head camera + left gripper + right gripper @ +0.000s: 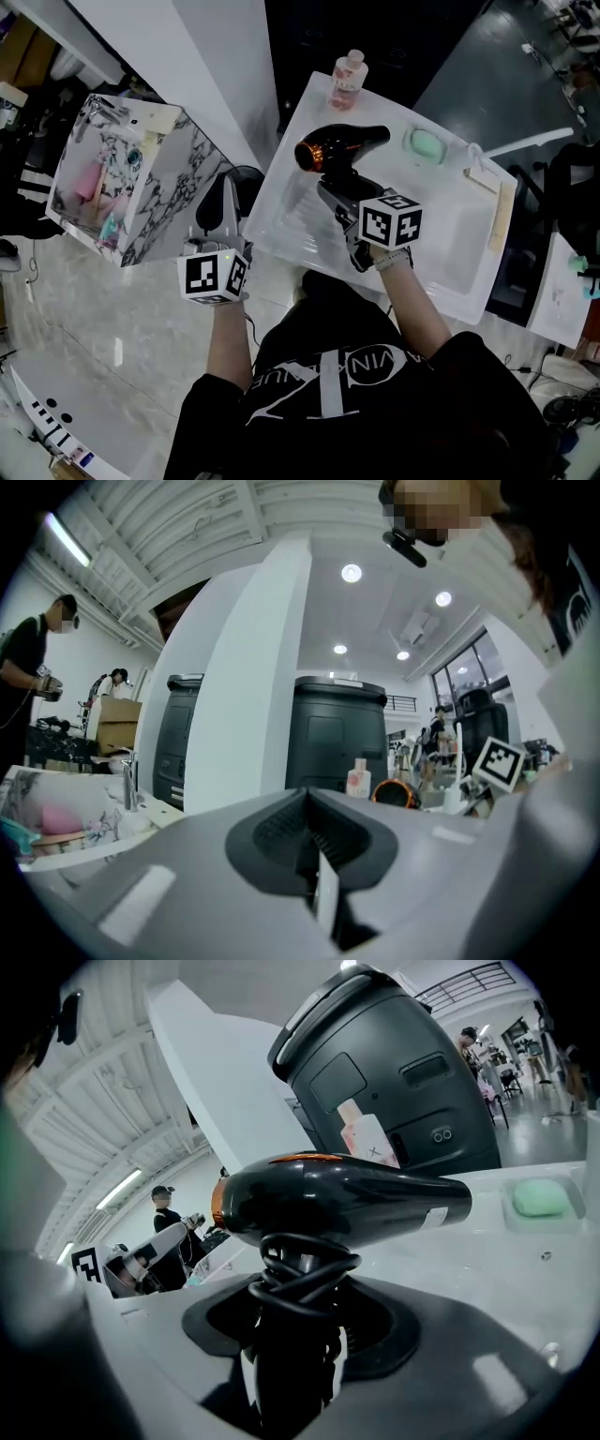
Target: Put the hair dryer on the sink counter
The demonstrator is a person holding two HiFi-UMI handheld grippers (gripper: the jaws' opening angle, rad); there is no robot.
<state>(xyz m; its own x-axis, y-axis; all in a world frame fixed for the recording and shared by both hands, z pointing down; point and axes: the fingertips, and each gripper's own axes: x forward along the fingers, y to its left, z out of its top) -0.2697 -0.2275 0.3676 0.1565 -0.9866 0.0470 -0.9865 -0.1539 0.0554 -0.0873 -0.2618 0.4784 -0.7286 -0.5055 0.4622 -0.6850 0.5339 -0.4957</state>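
Holding hair dryer (342, 145) in right gripper (292, 1340), over sink counter (441, 281)

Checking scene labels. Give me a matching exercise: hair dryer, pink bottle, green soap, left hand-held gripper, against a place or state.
1 hair dryer
2 pink bottle
3 green soap
4 left hand-held gripper

A jaws shut, empty
B far corner of sink counter
C held in right hand-held gripper
D in a recess on the counter

Pairs: 1-C, 2-B, 3-D, 4-A

Hair dryer (342, 145) over sink counter (441, 272), bottle (348, 79) behind it, soap (427, 143) to its right
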